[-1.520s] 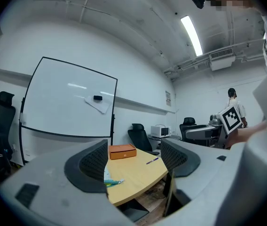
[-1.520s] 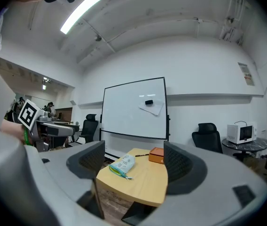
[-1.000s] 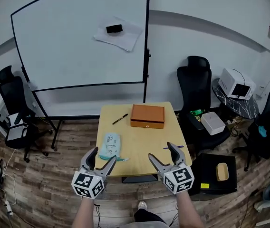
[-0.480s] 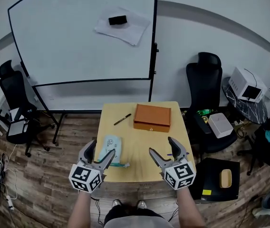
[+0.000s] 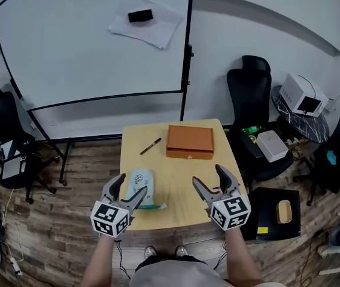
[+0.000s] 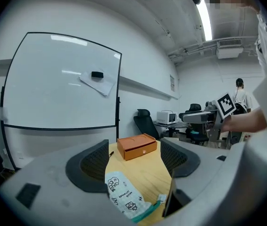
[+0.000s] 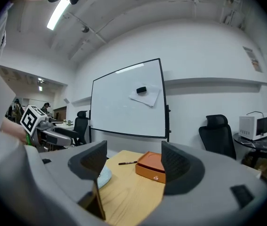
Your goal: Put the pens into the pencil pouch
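**Both my tongs open over the near edge of the table**

The whiteboard fills the upper left of the head view, standing on the wood floor behind everything else. Below it, at the centre of the frame, is the light wooden table. A black office chair stands to the right of the table and another at the left edge of the frame.

An orange box lies shut on the far part of the table, right of its middle.

My left gripper hangs at lower left over the near side of the table, jaws spread apart with nothing gripped. My right gripper is level with it at lower right, jaws likewise apart and empty; past them its own view shows the bare tabletop and the box.

The pencil pouch, pale with small prints and a teal edge, lies flat on the near left of the table. In the left gripper view it shows in the gap between the jaws.

A black pen lies slanted on the far left of the table, just beside the box and apart from the pouch.
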A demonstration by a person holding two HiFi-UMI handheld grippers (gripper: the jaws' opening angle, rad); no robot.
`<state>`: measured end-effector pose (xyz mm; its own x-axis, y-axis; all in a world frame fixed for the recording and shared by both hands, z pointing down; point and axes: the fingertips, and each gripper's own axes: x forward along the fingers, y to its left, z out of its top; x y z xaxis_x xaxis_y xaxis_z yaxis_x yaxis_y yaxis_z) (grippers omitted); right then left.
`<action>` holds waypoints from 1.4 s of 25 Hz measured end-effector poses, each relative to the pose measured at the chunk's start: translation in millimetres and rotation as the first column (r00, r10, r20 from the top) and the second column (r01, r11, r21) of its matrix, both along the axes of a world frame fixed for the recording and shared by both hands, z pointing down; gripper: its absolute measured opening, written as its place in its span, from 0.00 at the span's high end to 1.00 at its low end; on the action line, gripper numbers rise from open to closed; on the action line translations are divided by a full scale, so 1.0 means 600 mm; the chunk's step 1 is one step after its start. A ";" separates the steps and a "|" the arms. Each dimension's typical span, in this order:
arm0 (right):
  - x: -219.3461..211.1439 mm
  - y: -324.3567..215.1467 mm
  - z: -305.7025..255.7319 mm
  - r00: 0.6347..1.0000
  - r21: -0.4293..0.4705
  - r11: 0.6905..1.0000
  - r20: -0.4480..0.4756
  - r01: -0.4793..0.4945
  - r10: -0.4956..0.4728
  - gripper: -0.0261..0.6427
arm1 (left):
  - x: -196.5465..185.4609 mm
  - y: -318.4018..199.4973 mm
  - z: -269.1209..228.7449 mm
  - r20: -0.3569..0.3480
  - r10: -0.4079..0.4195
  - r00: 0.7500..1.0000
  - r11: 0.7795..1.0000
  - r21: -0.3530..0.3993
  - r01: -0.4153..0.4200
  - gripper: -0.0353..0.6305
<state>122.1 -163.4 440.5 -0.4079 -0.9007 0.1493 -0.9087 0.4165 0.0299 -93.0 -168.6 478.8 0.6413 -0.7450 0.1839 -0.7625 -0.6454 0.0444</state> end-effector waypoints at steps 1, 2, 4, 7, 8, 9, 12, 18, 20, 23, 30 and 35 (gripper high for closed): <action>0.000 0.000 0.002 1.000 -0.004 1.000 -0.002 -0.007 0.007 0.44 | -0.001 -0.001 0.012 0.011 0.011 1.000 1.000 -0.013 -0.011 0.46; 0.001 0.000 0.005 1.000 -0.009 1.000 -0.003 -0.014 0.014 0.45 | -0.002 -0.002 0.024 0.025 0.024 0.999 0.999 -0.026 -0.023 0.46; 0.004 0.001 0.013 1.000 -0.019 0.999 -0.003 -0.026 0.026 0.45 | 0.000 -0.001 0.054 0.062 0.056 0.997 0.997 -0.056 -0.052 0.46; 0.002 0.005 0.027 0.999 -0.041 0.999 -0.007 -0.033 0.033 0.46 | -0.001 0.008 0.105 0.127 0.115 0.985 0.989 -0.108 -0.101 0.46; 0.000 0.006 0.032 0.999 -0.048 0.998 -0.010 -0.033 0.033 0.46 | -0.002 0.013 0.122 0.150 0.138 0.979 0.985 -0.125 -0.120 0.46; -0.002 0.008 0.036 0.999 -0.055 0.998 -0.011 -0.033 0.033 0.46 | -0.002 0.019 0.139 0.172 0.165 0.971 0.980 -0.143 -0.141 0.46; -0.006 0.012 0.043 0.999 -0.069 0.997 -0.015 -0.035 0.034 0.47 | -0.004 0.035 0.187 0.239 0.253 0.937 0.956 -0.208 -0.205 0.46; -0.013 0.018 0.050 0.999 -0.084 0.995 -0.018 -0.045 0.044 0.47 | -0.010 0.056 0.277 0.385 0.409 0.827 0.898 -0.329 -0.292 0.46; -0.012 0.021 0.051 0.999 -0.088 0.995 -0.018 -0.051 0.049 0.48 | -0.009 0.062 0.305 0.429 0.453 0.782 0.879 -0.359 -0.313 0.47; -0.012 0.027 0.053 0.998 -0.093 0.994 -0.018 -0.060 0.059 0.48 | -0.011 0.062 0.333 0.493 0.479 0.727 0.870 -0.379 -0.316 0.57; 0.005 0.039 0.056 0.996 -0.101 0.991 -0.023 -0.094 0.092 0.49 | -0.008 0.060 0.375 0.557 0.515 0.651 0.851 -0.421 -0.313 0.68; 0.016 0.044 0.055 0.993 -0.102 0.988 -0.021 -0.117 0.115 0.50 | -0.006 0.055 0.367 0.562 0.507 0.654 0.857 -0.412 -0.310 0.83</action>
<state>131.8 -137.1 473.3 -0.2987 -0.9213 0.2489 -0.9507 0.3100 0.0068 -96.6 -135.4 699.2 0.5230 -0.2956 0.7994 -0.3289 -0.9353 -0.1307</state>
